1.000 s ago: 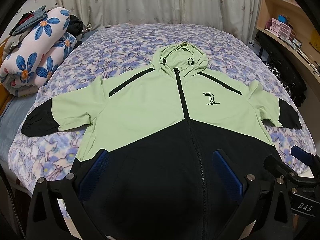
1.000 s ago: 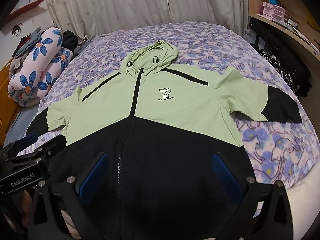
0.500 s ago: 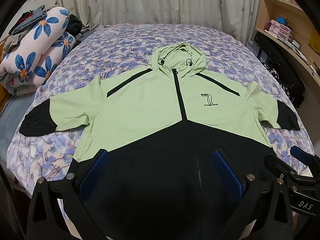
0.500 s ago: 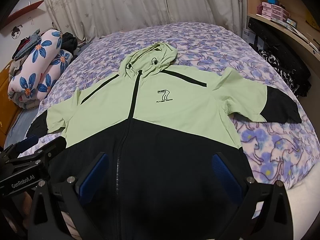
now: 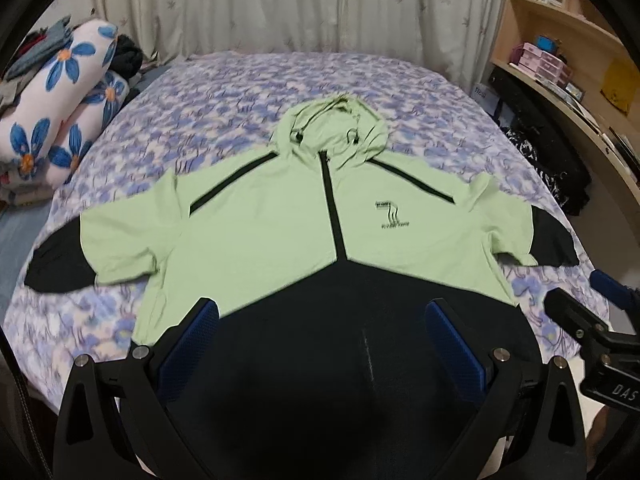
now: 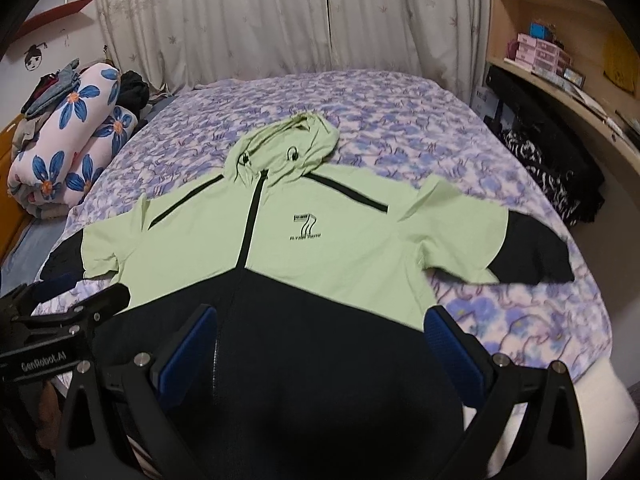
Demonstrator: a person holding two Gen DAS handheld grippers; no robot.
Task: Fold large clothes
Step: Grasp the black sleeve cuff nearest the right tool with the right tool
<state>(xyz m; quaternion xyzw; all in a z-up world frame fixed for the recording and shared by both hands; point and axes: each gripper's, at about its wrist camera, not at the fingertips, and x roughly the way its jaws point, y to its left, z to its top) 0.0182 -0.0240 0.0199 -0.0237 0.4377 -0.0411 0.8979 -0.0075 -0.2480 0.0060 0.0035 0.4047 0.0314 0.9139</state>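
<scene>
A big light-green and black zip-up jacket with a hood point(image 5: 280, 232) point(image 6: 320, 248) lies flat and face up on a bed with a purple and white flowery cover point(image 5: 224, 104) point(image 6: 400, 112). The top half of the jacket is green and the bottom half is black. Its hood points to the far end of the bed, and its two short sleeves with black ends stick out to each side. A black zip runs down the middle, and a small black number seven is printed on the chest. The left gripper point(image 5: 320, 344) hangs over the black bottom part of the jacket. Its two blue-padded fingers point(image 5: 188, 344) are wide apart and hold nothing. The right gripper point(image 6: 320, 344) hangs over the same black part, a bit more to the right side. Its blue-padded fingers point(image 6: 452, 356) are wide apart too, with nothing between them. Each gripper can be seen at the edge of the other one's view. A rolled pink blanket with big blue flowers point(image 5: 52, 116) point(image 6: 68, 148) sits at the left side of the bed. Pale curtains point(image 5: 300, 4) point(image 6: 280, 20) hang behind the bed, and a wooden shelf point(image 5: 560, 60) point(image 6: 560, 40) stands on the right.
</scene>
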